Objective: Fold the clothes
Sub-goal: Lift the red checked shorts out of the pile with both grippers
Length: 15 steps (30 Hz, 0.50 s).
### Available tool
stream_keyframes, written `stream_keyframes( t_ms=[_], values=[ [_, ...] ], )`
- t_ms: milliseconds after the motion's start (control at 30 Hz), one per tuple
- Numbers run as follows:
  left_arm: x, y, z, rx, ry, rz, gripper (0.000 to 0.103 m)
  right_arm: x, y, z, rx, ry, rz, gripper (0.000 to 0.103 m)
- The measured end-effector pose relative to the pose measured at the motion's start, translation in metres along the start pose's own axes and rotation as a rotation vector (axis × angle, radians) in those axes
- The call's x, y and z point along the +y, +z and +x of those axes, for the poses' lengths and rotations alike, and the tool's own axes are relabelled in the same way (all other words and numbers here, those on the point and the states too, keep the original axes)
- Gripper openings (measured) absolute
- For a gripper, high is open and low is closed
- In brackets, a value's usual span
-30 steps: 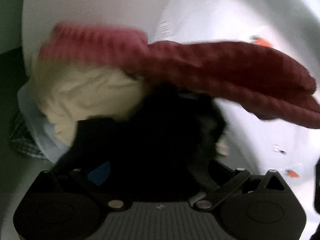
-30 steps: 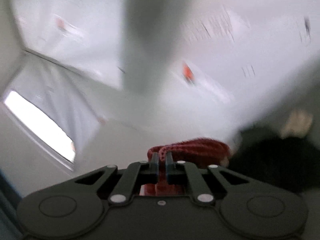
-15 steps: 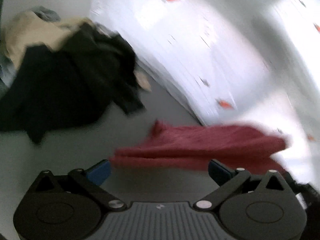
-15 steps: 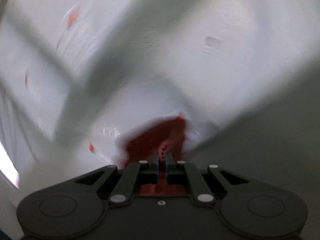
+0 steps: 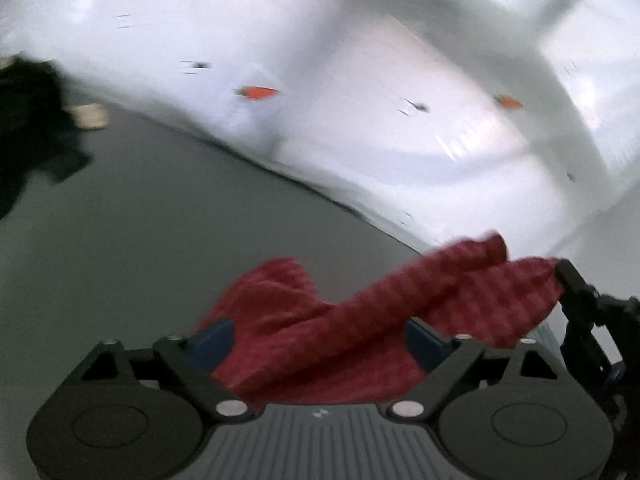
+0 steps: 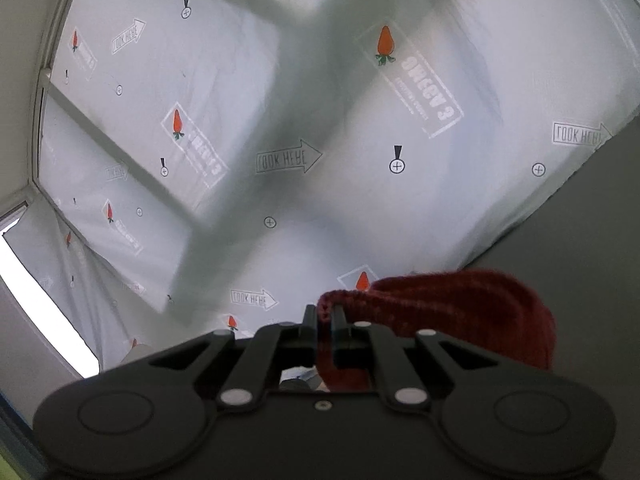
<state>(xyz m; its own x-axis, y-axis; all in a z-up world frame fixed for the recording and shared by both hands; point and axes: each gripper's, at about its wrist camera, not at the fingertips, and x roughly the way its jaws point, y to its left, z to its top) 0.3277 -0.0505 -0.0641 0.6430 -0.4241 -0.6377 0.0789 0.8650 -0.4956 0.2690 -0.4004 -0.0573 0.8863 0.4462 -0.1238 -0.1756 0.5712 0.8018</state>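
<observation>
A dark red knitted garment [image 5: 360, 328] hangs low in the left wrist view, draped between the wide-open blue-padded fingers [image 5: 210, 338] of my left gripper [image 5: 320, 340], which does not clamp it. My right gripper [image 6: 323, 312] is shut on an edge of the same red garment [image 6: 460, 304], which bulges to the right of its fingers. The right gripper also shows at the right edge of the left wrist view [image 5: 572, 280], pinching the garment's far corner. The garment is lifted over the grey table [image 5: 140, 220].
A black garment [image 5: 28, 120] with a beige patch [image 5: 90, 118] lies at the left edge of the table. A white printed backdrop with carrot marks [image 6: 384, 44] rises behind the table's far edge. A bright window strip [image 6: 44, 308] is at left.
Both views swung right, away from the clothes pile. The red garment came down from above the pile to hang between the left gripper's open fingers; the right gripper stayed shut on it.
</observation>
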Motion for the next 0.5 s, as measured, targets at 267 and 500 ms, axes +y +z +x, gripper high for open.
stream_keyframes(
  t_ms=[267,500],
  values=[
    [-0.046,0.018,0.078,0.105,-0.061,0.156,0.077,-0.034,0.018,0.027,0.056,0.024,0.083,0.007],
    [-0.046,0.04,0.169,0.266,-0.083,0.248,0.061,-0.068,0.027,0.06,0.09,0.007,0.156,0.007]
  ],
)
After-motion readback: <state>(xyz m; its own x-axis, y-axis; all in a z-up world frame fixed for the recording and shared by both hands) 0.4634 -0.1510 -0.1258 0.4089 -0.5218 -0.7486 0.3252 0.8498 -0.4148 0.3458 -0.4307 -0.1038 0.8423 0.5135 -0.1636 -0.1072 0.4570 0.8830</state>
